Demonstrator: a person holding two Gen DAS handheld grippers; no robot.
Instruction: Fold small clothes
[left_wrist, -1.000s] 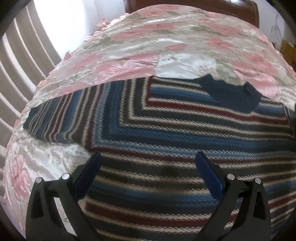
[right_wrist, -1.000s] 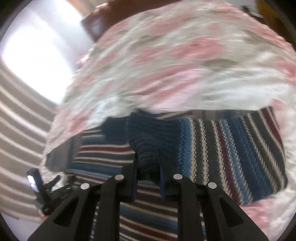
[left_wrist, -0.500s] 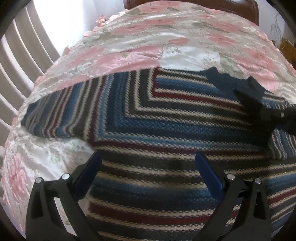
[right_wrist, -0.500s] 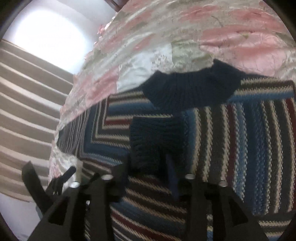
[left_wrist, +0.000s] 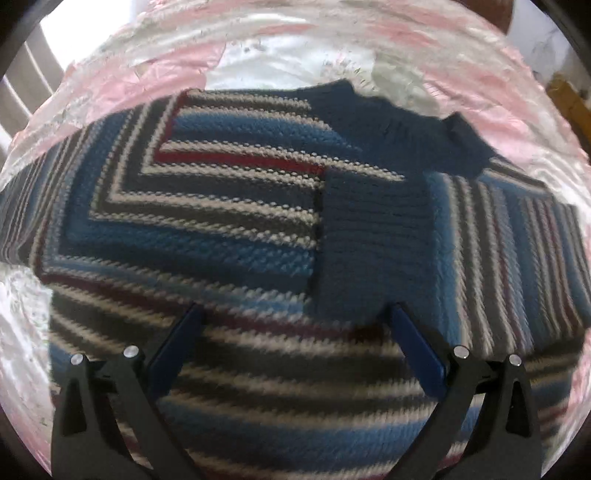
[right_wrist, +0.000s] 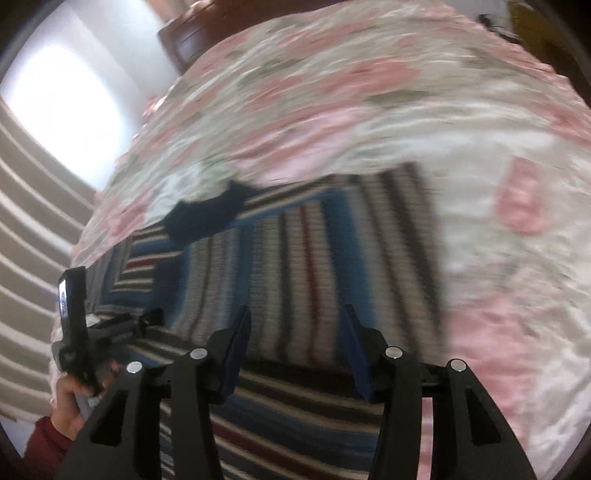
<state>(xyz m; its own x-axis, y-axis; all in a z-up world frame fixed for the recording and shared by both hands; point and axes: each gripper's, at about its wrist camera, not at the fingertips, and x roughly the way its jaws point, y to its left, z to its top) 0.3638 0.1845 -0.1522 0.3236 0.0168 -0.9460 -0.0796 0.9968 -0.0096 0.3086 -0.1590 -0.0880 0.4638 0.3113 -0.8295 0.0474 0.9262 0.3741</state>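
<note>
Left wrist view: your left gripper (left_wrist: 293, 321) hangs released, jaws spread wide, empty, low over the striped sweater (left_wrist: 207, 229).
Right wrist view: your right gripper (right_wrist: 295, 332) is also released and holds nothing; it points along the folded sleeve (right_wrist: 314, 254).
Sweater location: it lies flat on the floral bedspread (left_wrist: 258, 59), its navy collar (left_wrist: 399, 122) toward the bed's far edge.
Navy cuff (left_wrist: 373, 240): it rests on the sweater's chest below the collar, its near end level with your left gripper's tips and beside the right-hand finger.
Unfolded sleeve (left_wrist: 26, 206): it stretches toward the bed's left edge, well apart from both grippers.
Left hand (right_wrist: 70, 402): visible at the lower left of the right wrist view, gripping the left tool's handle.
Risk, snagging: a low sweep of your left jaws could catch the cuff and undo that fold.
Risk, bunching: a shallow pinch on loose knit may lift one layer only.
Risk, sliding: the bedspread looks glossy, so dragging could shift the whole garment.
</note>
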